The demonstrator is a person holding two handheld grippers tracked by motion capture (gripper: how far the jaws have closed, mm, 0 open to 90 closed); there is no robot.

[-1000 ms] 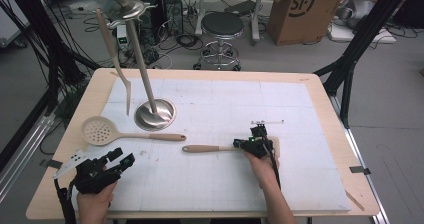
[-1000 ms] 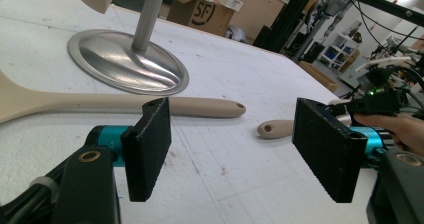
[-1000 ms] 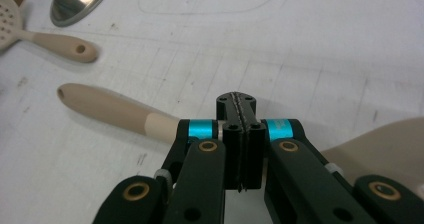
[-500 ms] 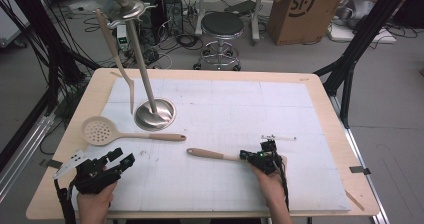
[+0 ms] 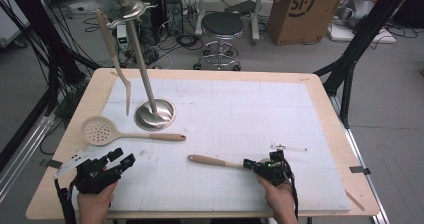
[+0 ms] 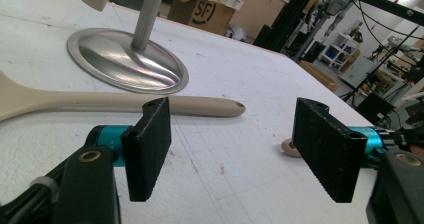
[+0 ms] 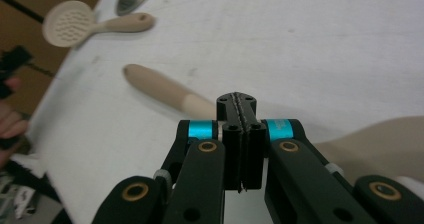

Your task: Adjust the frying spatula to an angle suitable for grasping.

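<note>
My right gripper [image 5: 260,167] is near the table's front edge, its jaws shut flat against each other [image 7: 236,102] with nothing between the pads. A beige-handled utensil [image 5: 210,160] lies under its tips. The handle [image 7: 165,91] points left, and a broad beige part [image 7: 385,136] spreads out on the other side. Whether the tips press on it I cannot tell. My left gripper [image 5: 111,165] stays at the front left with its jaws wide open [image 6: 235,149] and nothing in them. It faces the handle of a beige slotted skimmer [image 6: 200,105].
The skimmer [image 5: 100,130] lies left of centre. Behind it stands a metal rack on a round base [image 5: 155,114], with a long utensil [image 5: 117,59] hanging from it. A thin wire-like piece [image 5: 287,147] lies beyond my right hand. A stool and cardboard boxes stand past the table.
My right gripper has moved toward the front edge and slightly right, and the beige-handled utensil has slid along with it. The left gripper has stayed still and open.
</note>
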